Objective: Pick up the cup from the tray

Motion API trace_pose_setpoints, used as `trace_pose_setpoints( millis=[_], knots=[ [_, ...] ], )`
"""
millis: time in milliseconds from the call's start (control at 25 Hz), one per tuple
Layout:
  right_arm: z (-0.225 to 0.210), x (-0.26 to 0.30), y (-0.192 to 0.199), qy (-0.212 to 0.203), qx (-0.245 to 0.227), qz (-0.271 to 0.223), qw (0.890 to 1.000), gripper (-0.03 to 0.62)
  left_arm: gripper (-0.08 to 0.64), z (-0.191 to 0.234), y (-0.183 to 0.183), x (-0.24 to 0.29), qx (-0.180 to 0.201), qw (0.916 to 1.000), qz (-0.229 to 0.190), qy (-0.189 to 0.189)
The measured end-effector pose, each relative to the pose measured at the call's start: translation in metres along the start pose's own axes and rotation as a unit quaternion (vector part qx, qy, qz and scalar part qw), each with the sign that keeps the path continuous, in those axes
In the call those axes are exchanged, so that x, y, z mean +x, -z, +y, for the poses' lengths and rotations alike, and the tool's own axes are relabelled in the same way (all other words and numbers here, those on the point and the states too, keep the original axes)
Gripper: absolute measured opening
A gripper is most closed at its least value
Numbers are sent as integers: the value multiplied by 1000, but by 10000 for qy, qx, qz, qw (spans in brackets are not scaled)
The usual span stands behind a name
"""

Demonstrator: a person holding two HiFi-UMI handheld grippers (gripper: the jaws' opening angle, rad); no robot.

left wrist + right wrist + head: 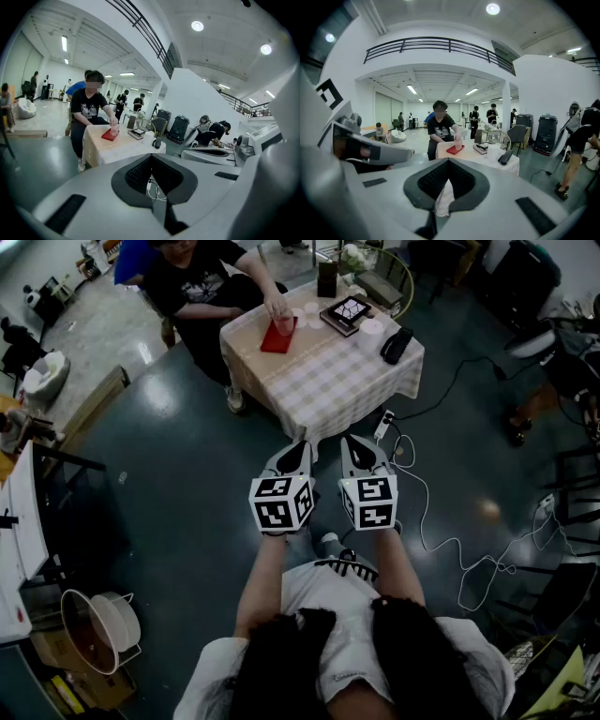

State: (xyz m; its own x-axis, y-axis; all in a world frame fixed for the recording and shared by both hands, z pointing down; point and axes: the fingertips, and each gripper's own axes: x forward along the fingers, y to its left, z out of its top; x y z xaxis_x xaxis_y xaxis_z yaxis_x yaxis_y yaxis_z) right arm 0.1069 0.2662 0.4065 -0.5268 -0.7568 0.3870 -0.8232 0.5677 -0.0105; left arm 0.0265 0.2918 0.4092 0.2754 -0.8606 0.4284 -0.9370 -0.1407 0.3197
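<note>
Red tray (273, 341) at the table's (328, 381) far edge bears the cup (282, 325) under a person's hand (277, 307), which left tool (298, 448) or right tool (354, 446), both closed, could bump.

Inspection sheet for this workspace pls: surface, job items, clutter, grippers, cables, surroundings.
Surface: table with checked cloth, well ahead of both grippers.
Job's things: cup stands on the red tray at the table's far left corner; a seated person's hand is on the cup.
Clutter: patterned black board, black case.
Grippers: left gripper and right gripper side by side, jaws together, empty.
Cables: white cable loops over the floor; power strip by the table.
Surroundings: dark floor, wire basket.
</note>
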Motion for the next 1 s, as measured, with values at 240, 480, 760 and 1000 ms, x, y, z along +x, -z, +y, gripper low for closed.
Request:
trace_pose_setpoints(
  millis=[240, 480, 760, 1000],
  knots=[
    [-2, 5, 4, -9, -2, 17, 10000, 6, 6, 0, 1, 7, 31, 10000, 4, -16],
    [-8, 6, 6, -41, 42, 32, 10000, 6, 6, -1, 1, 12, -8, 10000, -17, -61],
    [-16, 18, 9, -219, 363, 26, 9991, 11, 6, 2, 1, 24, -16, 10000, 42, -55],
    [-23, 42, -5, -310, 392, -107, 9987, 28, 6, 14, -15, 47, 14, 10000, -14, -34]
  ],
)
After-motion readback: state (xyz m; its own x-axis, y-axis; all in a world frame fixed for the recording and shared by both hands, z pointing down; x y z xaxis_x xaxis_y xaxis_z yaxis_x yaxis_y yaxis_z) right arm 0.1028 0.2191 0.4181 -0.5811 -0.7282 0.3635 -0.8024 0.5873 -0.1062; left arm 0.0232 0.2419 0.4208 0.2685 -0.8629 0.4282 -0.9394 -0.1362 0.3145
